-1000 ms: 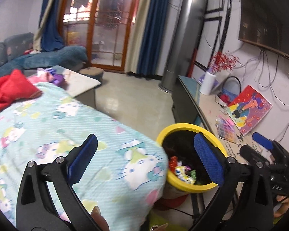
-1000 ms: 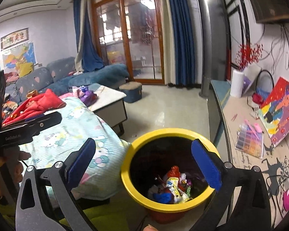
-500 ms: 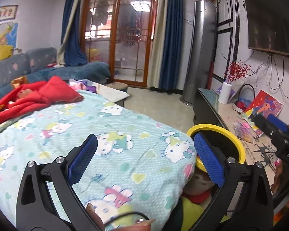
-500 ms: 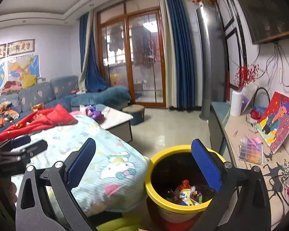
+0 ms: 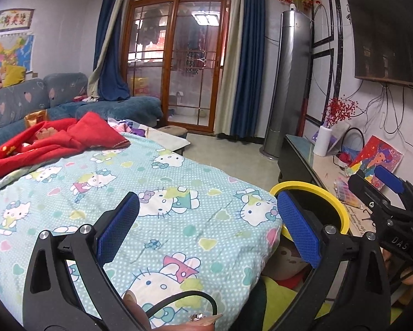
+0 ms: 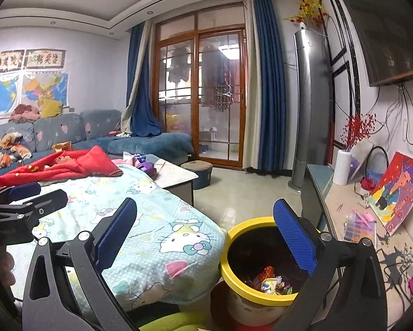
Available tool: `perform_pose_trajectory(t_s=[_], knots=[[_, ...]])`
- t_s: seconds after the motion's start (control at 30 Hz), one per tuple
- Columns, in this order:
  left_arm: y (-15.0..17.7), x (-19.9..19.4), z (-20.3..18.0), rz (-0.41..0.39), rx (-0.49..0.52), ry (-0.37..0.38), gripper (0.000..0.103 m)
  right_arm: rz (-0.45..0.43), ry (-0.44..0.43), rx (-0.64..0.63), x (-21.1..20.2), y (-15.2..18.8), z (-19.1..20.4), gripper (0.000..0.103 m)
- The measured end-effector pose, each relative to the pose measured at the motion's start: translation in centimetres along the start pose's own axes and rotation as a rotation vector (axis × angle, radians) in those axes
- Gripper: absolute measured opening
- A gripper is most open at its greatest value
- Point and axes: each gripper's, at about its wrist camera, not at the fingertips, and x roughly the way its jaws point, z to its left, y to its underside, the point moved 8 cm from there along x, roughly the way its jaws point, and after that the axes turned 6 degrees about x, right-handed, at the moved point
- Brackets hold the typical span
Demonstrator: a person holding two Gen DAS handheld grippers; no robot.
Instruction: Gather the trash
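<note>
Trash [image 6: 269, 281], a heap of coloured wrappers, is seen at the bottom of the yellow-rimmed bin [image 6: 234, 237], which stands on the floor just beside the corner of the cartoon-print quilt [image 6: 156, 237]. To the left, the left gripper [image 5: 206, 229] is held above the quilt, jaws spread wide and nothing held. To the right, the right gripper [image 6: 206, 237] is likewise released and empty, its right finger over the bin.

Black claw [image 5: 206, 230] frames, blue textured pads [image 5: 298, 227], silver screws
</note>
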Motion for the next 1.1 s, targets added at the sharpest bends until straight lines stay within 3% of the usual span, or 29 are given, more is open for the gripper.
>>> perform_pose_trajectory(t_s=[1.1], knots=[[0.36, 0.17, -0.09, 0.003, -0.005, 0.006, 0.092, 0.025, 0.002, -0.001, 0.3, 0.81, 0.14, 0.097]])
